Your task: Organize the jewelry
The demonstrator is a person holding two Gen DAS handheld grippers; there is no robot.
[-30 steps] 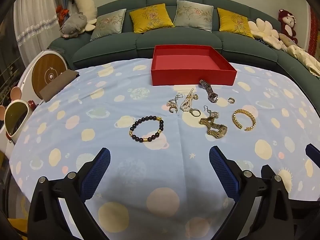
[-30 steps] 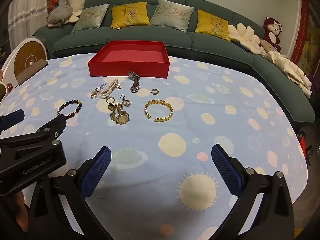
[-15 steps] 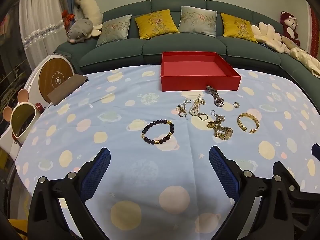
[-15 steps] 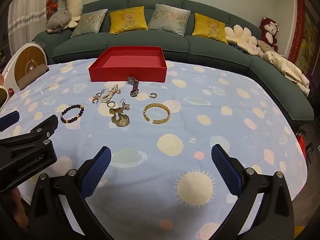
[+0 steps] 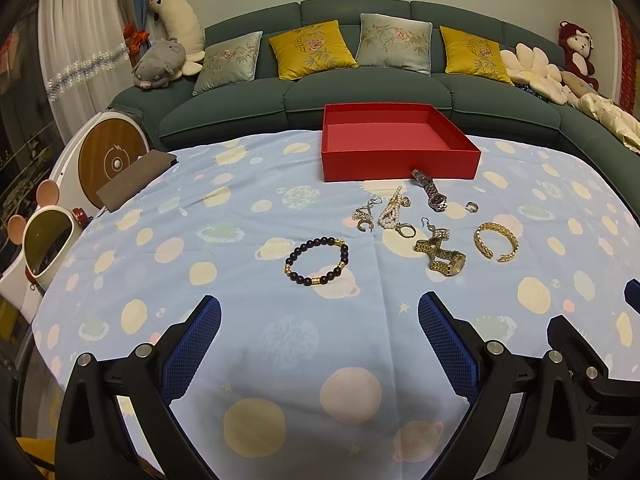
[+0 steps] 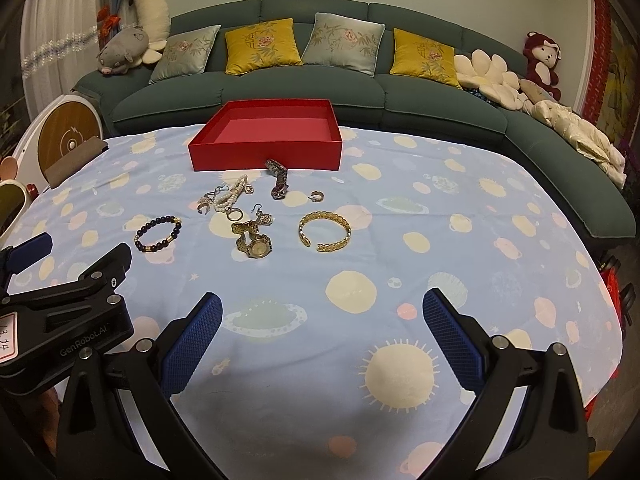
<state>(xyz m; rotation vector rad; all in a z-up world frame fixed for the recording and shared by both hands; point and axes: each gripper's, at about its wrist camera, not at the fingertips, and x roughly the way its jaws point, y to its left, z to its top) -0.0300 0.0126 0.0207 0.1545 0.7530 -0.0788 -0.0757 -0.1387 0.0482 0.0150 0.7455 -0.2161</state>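
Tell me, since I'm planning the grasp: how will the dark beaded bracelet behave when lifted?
The beaded bracelet looks strung, so it will probably sag rather than hold its ring. Its round beads may slip between the open left gripper pads.

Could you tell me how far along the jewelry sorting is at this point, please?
Nothing looks done: the red box is empty. Nothing is in hand: the left gripper and right gripper are open above the tablecloth. Everything is left, including the beaded bracelet, gold watch and gold cuff.
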